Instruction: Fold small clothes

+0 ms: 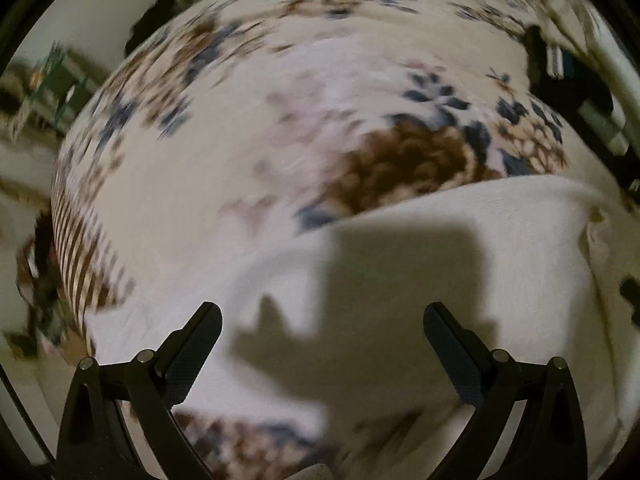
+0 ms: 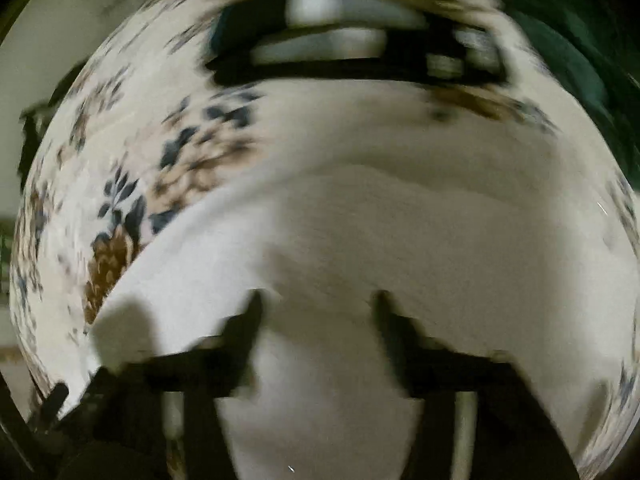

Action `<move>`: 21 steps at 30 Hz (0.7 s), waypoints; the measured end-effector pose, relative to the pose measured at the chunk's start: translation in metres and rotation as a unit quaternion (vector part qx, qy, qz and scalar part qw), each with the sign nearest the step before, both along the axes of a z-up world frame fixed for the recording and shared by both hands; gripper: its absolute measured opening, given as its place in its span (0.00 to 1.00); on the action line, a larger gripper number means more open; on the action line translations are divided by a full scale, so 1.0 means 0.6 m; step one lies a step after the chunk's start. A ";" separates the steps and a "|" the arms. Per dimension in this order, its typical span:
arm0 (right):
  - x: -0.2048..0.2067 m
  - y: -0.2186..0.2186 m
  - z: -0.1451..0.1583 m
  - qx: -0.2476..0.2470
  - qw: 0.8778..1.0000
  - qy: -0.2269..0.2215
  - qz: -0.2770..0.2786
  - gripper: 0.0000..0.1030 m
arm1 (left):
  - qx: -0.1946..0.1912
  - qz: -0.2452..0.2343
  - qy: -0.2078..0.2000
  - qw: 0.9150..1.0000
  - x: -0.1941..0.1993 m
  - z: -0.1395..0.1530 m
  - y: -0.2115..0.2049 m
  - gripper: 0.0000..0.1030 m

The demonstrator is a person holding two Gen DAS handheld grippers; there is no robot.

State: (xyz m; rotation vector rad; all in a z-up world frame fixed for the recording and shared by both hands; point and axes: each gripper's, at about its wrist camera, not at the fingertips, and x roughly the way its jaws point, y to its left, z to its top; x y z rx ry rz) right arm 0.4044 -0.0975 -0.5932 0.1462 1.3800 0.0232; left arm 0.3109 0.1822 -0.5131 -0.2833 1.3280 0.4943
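Observation:
A white garment (image 1: pixel 460 264) lies flat on a floral bedspread (image 1: pixel 224 128), filling the lower right of the left wrist view. My left gripper (image 1: pixel 322 314) hovers over its near part, jaws wide apart and empty, casting a shadow on the cloth. In the right wrist view the same white garment (image 2: pixel 400 240) fills the middle and lower frame. My right gripper (image 2: pixel 318 300) is over it with the fingers apart and nothing between them. Both views are blurred by motion.
The floral bedspread (image 2: pixel 160 152) has brown and dark blue flowers. A dark object with pale boxes (image 2: pixel 360 44) lies at the far edge of the bed; it also shows at the right of the left wrist view (image 1: pixel 568 80). Clutter and shelves (image 1: pixel 44 88) stand beyond the bed on the left.

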 end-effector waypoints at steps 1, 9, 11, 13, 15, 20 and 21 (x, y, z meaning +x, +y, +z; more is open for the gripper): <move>-0.009 -0.019 0.004 -0.007 1.000 0.005 -0.010 0.68 | -0.013 0.016 0.003 1.000 -0.023 0.005 0.015 1.00; -0.107 -0.155 0.011 -0.058 0.995 0.044 -0.069 0.72 | -0.245 0.277 -0.021 0.929 -0.223 -0.070 0.198 1.00; -0.122 -0.167 0.003 -0.069 0.993 0.044 -0.081 0.72 | -0.250 0.333 -0.035 0.908 -0.244 -0.096 0.240 1.00; -0.130 -0.171 0.000 -0.069 0.993 0.042 -0.092 0.72 | -0.243 0.388 -0.044 0.888 -0.257 -0.112 0.273 1.00; -0.136 -0.172 -0.006 -0.076 0.991 0.046 -0.095 0.72 | -0.234 0.441 -0.053 0.865 -0.265 -0.119 0.305 0.91; -0.113 -0.147 -0.043 -0.147 0.983 0.076 -0.079 0.72 | -0.138 0.431 -0.054 0.890 -0.229 -0.055 0.323 0.07; -0.107 -0.142 -0.051 -0.160 0.981 0.083 -0.069 0.72 | -0.112 0.406 -0.058 0.905 -0.211 -0.032 0.316 0.07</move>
